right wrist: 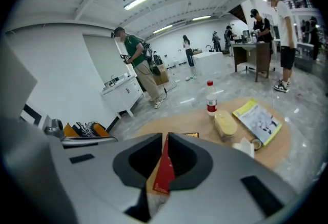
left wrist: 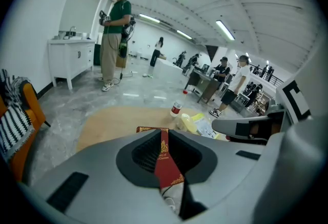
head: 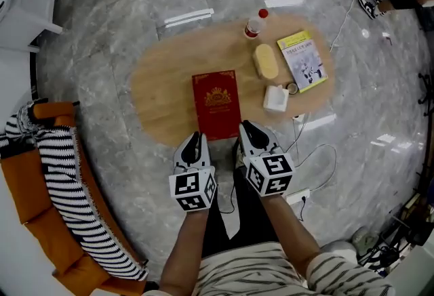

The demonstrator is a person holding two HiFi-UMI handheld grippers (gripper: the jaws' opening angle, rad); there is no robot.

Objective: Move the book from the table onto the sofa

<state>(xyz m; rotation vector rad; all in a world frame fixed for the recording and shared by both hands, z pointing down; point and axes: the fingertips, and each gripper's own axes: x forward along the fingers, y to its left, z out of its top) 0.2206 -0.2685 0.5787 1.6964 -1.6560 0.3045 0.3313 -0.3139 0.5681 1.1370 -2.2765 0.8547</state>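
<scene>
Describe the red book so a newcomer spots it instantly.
Find the oval wooden table on the grey floor. At its near edge, centre, lies the red book: dark red cover with gold ornament, unlike the yellow book at the table's right end.

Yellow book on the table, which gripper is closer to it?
Right. The right gripper is below-left of the yellow book in the head view; the left gripper is farther left.

The head view looks steeply down from above onto the oval tabletop [head: 163, 85], with the left gripper [head: 195, 140] and right gripper [head: 249, 129] at lower centre. Each gripper view sits close behind its own fingers [left wrist: 92, 177], low at the near edge, facing across the room. All three views share the red book [head: 215, 105] and the bottle [head: 255, 24].
</scene>
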